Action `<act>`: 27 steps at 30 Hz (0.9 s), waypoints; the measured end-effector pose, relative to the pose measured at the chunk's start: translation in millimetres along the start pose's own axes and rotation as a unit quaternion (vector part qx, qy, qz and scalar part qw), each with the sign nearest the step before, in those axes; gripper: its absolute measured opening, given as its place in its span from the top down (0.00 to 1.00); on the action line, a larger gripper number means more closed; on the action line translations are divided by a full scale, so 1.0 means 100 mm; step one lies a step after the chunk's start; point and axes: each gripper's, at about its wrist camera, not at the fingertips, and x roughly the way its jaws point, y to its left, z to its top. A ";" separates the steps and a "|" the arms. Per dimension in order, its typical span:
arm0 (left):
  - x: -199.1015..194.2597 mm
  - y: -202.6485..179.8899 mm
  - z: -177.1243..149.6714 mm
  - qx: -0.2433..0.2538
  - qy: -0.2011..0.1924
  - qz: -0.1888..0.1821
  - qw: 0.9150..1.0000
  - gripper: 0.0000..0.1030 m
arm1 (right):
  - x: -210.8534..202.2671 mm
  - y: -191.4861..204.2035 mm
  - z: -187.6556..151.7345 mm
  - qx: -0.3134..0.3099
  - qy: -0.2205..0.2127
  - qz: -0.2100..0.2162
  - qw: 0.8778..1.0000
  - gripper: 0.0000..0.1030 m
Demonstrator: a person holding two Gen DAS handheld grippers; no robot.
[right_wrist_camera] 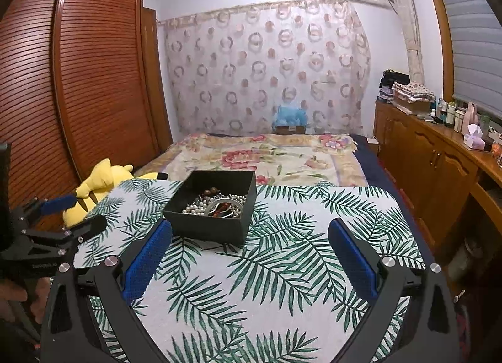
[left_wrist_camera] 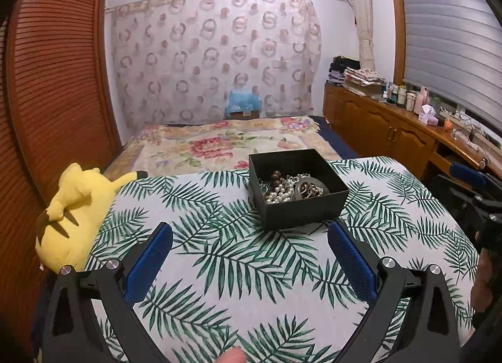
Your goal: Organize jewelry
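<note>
On the leafy cloth (left_wrist_camera: pixel 219 268) sat a black box (left_wrist_camera: pixel 301 206), open at the top. Inside it lay the jewelry (left_wrist_camera: pixel 291 188) all in a heap: white pearls, some brown beads and a silver bangle. I think there were chains in there too, but the pile was too tangled to be sure.

The left claw (left_wrist_camera: pixel 249 242) hung over the cloth, just in front of the box. Its blue pads (left_wrist_camera: pixel 150 256) stood as wide apart as they could go, and nothing was between them. The right claw (right_wrist_camera: pixel 251 242) was the same, wide open and holding nothing, with the box just ahead of it and a bit to the left.

A yellow plush (left_wrist_camera: pixel 72 212) lay at the left edge of the cloth. Behind the box was a bed (left_wrist_camera: pixel 226 140) with a flowery cover, and a curtain (left_wrist_camera: pixel 216 55) hung on the far wall.
</note>
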 end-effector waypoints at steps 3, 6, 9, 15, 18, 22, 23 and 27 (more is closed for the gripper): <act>-0.01 0.00 -0.02 -0.001 0.005 -0.002 1.000 0.07 | -0.02 0.03 0.00 -0.005 -0.003 -0.002 1.000 0.02; -0.01 0.01 0.00 -0.004 0.005 -0.001 1.000 0.07 | -0.02 0.04 -0.02 -0.005 -0.002 -0.006 1.000 0.02; -0.02 0.01 0.00 -0.005 0.004 -0.002 1.000 0.07 | -0.02 0.02 -0.03 -0.002 -0.003 -0.007 1.000 0.02; -0.01 0.00 -0.01 -0.008 0.004 -0.006 1.000 0.07 | -0.02 0.02 -0.04 -0.002 -0.003 -0.008 1.000 0.02; -0.01 0.00 -0.01 -0.007 0.004 -0.007 1.000 0.07 | -0.02 0.02 -0.05 -0.004 -0.003 -0.008 1.000 0.02; -0.03 0.01 -0.02 -0.007 0.000 -0.007 1.000 0.07 | -0.03 0.01 -0.05 -0.003 -0.003 -0.007 1.000 0.02; -0.03 0.01 -0.01 -0.007 0.000 -0.007 1.000 0.07 | -0.03 0.01 -0.05 -0.003 -0.003 -0.007 1.000 0.02; -0.03 0.01 -0.01 -0.006 0.000 -0.005 1.000 0.07 | -0.04 0.00 -0.06 -0.002 -0.002 -0.006 1.000 0.02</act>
